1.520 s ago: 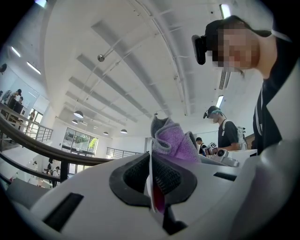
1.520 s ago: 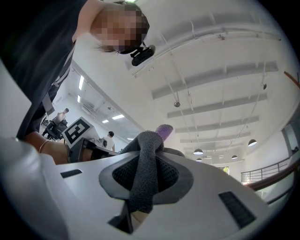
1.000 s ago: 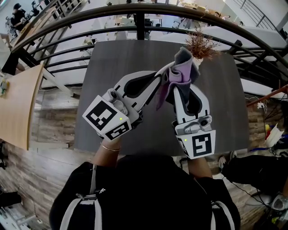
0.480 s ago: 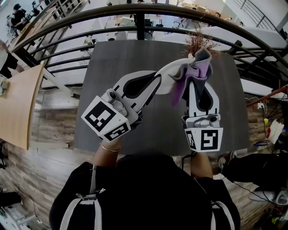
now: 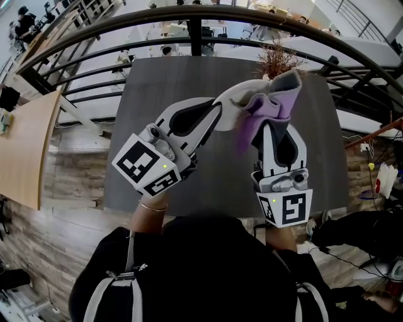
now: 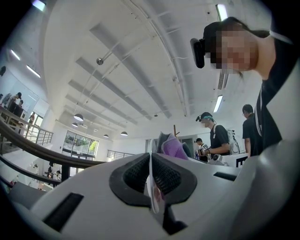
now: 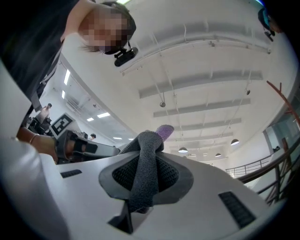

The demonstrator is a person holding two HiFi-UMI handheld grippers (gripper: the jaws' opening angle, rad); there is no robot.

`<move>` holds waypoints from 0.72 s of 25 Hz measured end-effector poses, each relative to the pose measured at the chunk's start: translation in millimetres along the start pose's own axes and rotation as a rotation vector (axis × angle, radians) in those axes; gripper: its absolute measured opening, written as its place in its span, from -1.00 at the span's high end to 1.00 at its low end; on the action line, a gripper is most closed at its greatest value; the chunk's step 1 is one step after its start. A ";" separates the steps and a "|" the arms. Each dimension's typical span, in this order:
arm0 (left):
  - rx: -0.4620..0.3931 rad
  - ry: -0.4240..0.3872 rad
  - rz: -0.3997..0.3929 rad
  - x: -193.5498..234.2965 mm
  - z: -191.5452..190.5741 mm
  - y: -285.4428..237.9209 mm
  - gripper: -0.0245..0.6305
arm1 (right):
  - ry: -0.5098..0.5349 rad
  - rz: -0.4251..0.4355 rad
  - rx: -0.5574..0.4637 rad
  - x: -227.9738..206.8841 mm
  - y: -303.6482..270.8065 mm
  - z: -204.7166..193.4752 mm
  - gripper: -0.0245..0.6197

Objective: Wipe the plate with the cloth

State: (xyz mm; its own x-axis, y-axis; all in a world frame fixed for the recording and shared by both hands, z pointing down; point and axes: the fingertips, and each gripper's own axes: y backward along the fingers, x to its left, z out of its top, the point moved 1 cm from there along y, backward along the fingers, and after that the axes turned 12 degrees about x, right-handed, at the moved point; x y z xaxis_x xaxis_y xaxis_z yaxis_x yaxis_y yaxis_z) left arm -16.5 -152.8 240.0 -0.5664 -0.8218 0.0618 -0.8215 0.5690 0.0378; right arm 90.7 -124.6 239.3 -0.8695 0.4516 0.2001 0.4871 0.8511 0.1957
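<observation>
Above the dark table, my left gripper is shut on the rim of a white plate held up on edge. In the left gripper view the plate shows as a thin white edge pinched between the black pads. My right gripper is shut on a grey and purple cloth, which lies bunched against the plate's right end. In the right gripper view the grey cloth runs between the pads, with its purple tip above. The cloth also peeks over the plate in the left gripper view.
A dark grey table lies below both grippers, with a dried plant at its far right. A curved black railing runs behind it. A wooden tabletop stands at the left. People stand in the background.
My right gripper has carried the cloth to the right along the plate, towards its far end. The left gripper and the plate have stayed put.
</observation>
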 end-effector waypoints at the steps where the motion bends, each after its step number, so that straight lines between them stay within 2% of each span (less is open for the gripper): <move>1: 0.000 0.000 0.001 0.1 -0.3 0.2 0.87 | -0.003 0.023 -0.018 7.1 1.2 3.7 0.73; 5: 0.001 0.000 -0.003 -0.9 -1.3 0.3 0.87 | -0.002 0.119 -0.049 36.6 0.3 9.6 0.73; 10: -0.003 -0.004 -0.003 -1.5 2.6 -0.3 0.87 | 0.009 0.191 -0.015 56.1 -7.2 -2.1 0.73; 13: -0.007 0.007 -0.004 -1.0 4.6 0.2 0.87 | -0.006 0.203 0.011 57.8 -10.9 -11.4 0.73; 18: -0.009 0.024 -0.022 -2.5 3.8 1.3 0.87 | -0.010 0.176 0.053 53.4 -16.9 -24.2 0.73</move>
State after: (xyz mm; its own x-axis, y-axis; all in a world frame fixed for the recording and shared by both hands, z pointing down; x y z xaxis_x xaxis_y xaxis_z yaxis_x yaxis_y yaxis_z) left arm -16.4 -150.2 236.1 -0.5467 -0.8330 0.0845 -0.8327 0.5515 0.0488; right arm 38.1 -121.4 269.8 -0.7721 0.5973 0.2171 0.6271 0.7715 0.1076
